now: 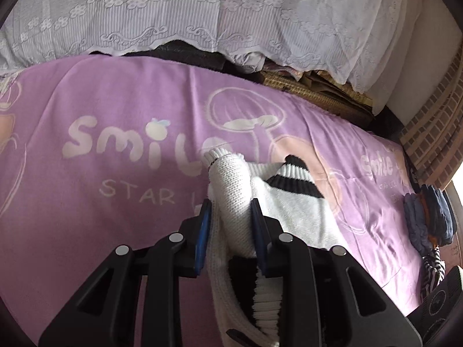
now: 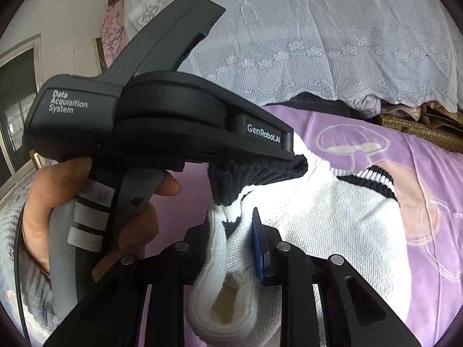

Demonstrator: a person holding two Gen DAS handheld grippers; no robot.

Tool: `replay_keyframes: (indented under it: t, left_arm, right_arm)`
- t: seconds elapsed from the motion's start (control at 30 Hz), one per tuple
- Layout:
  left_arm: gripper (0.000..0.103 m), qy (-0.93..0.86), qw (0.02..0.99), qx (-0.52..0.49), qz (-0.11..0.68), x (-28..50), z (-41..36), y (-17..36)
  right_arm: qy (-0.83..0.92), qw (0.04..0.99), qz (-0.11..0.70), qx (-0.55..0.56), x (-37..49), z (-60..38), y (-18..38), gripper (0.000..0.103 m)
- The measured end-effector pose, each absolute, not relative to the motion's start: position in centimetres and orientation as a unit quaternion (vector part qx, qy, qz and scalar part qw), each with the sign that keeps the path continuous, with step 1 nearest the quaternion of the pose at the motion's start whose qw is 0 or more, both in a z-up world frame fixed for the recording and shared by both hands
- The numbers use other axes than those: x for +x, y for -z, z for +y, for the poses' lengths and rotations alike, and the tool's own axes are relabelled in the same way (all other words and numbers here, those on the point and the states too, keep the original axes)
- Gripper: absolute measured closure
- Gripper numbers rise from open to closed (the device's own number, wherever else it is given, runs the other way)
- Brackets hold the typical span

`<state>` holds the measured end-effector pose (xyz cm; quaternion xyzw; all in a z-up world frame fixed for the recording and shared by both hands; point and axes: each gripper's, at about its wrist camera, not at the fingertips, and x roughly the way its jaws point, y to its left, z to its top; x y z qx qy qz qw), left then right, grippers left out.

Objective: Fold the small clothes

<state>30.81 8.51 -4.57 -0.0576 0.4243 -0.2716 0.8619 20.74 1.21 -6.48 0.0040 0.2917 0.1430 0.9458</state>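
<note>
A small white knit sweater (image 1: 289, 202) with black-and-white striped ribbing lies partly lifted on a purple blanket (image 1: 115, 188). My left gripper (image 1: 231, 205) is shut on a bunched white sleeve of it, the fabric squeezed between the blue pads. In the right wrist view my right gripper (image 2: 231, 222) is shut on another thick fold of the sweater (image 2: 332, 217). Just ahead of it, the left gripper (image 2: 289, 154) is held by a hand (image 2: 43, 202) and pinches dark ribbed knit. The two grippers are close together.
A white lace cover (image 1: 202, 14) drapes over the back of the bed. A pile of dark folded clothes (image 1: 428, 217) and a striped garment (image 1: 434, 269) sit at the blanket's right edge. Woven mats (image 1: 318, 92) lie behind.
</note>
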Motion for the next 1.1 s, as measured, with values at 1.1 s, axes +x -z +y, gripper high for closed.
replay_keyframes:
  t: [1.1]
  left_arm:
    - [0.063, 0.197, 0.861, -0.137, 0.449, 30.0, 14.4, 7.9]
  right_arm:
    - [-0.196, 0.931, 0.305, -0.049, 19.0, 4.5, 7.8, 0.049]
